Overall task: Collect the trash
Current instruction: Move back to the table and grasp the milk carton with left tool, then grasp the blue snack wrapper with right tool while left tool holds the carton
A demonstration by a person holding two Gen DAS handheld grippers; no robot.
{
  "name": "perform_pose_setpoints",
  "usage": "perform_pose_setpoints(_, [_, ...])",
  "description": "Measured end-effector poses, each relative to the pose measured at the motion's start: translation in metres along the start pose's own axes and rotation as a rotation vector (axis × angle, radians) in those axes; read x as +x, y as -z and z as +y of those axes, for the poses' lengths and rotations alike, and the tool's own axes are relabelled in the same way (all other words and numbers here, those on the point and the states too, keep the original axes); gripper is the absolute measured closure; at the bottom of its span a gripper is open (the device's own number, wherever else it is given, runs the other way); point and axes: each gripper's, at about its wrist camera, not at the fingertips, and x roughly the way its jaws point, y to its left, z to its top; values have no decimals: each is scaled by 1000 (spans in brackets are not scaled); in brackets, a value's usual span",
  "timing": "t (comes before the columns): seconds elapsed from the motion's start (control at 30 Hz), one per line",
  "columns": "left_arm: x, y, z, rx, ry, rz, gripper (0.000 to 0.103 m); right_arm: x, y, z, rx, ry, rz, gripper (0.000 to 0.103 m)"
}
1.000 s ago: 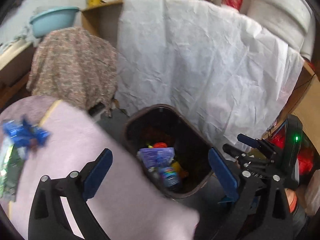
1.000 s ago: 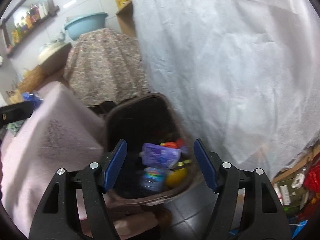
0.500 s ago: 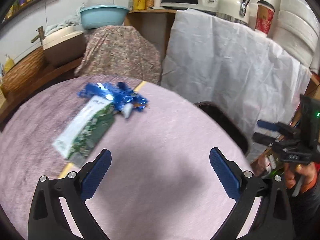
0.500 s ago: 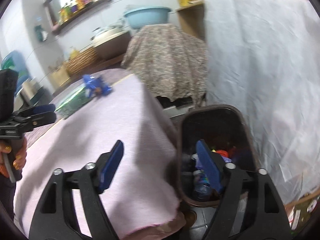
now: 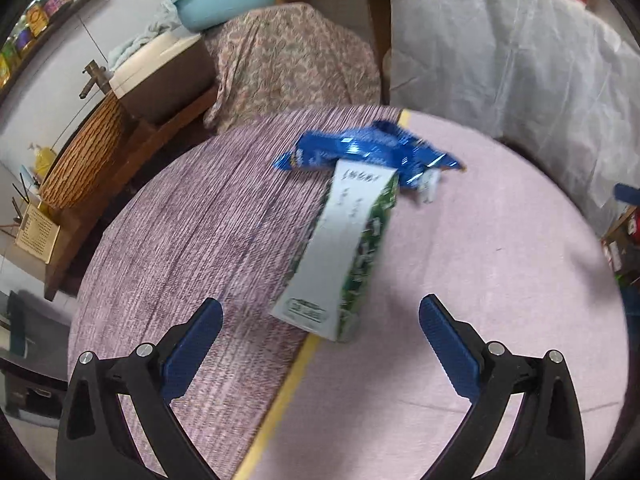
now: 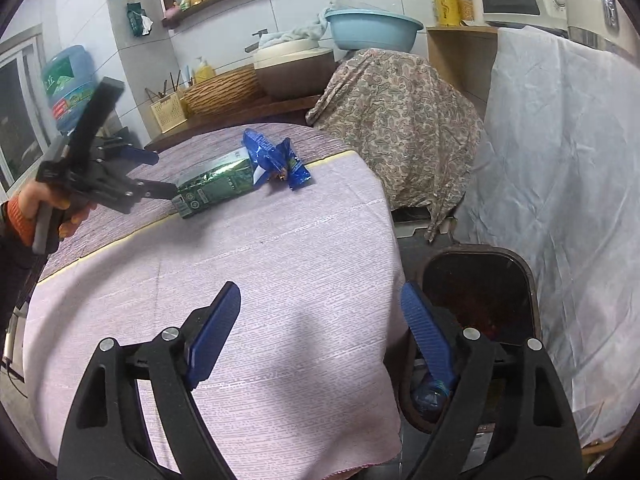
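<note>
A green and white carton (image 5: 344, 248) lies on the round table's pink cloth (image 5: 500, 280), with a crumpled blue wrapper (image 5: 372, 152) against its far end. My left gripper (image 5: 320, 307) is open just in front of the carton's near end, its pads clear of it. In the right wrist view the carton (image 6: 216, 188), the wrapper (image 6: 276, 158) and the left gripper (image 6: 164, 174) sit at the table's far side. My right gripper (image 6: 320, 292) hangs over the table's near edge, jaws opening with nothing between them. The brown trash bin (image 6: 532, 280) stands on the floor to its right.
A bottle (image 6: 428, 396) lies in the bin's bottom. A floral-draped thing (image 6: 400, 112) and a white sheet (image 6: 560, 160) stand behind the table and bin. A person's hand (image 6: 60, 208) holds the left gripper. A woven basket (image 6: 220, 94) and blue basin (image 6: 372, 30) rest on the counter.
Both views swung away from the bin toward the table. The left gripper closed in on the carton. The right gripper rose from over the bin and its jaws widened.
</note>
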Motion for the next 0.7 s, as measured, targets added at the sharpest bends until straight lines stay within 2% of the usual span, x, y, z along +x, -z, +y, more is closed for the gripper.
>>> perform_pose_setpoints(0.13, [22, -5, 8, 1, 12, 71, 5, 4, 1, -3, 9, 6, 16, 21])
perform_pose_setpoints(0.27, [35, -6, 5, 4, 23, 96, 5, 5, -1, -3, 4, 14, 20, 21])
perform_pose_setpoints(0.33, [42, -6, 3, 7, 14, 111, 11, 7, -4, -2, -2, 9, 22, 21])
perform_pose_setpoints(0.47, [50, -8, 3, -6, 27, 122, 33, 15, -14, 1, -11, -5, 25, 21])
perform_pose_setpoints(0.6, [55, -5, 0, 19, 9, 132, 37, 28, -29, 9, -37, -28, 28, 21])
perform_pose_setpoints(0.7, [54, -5, 2, 5, 30, 127, 39, 40, -38, 16, -56, -29, 30, 21])
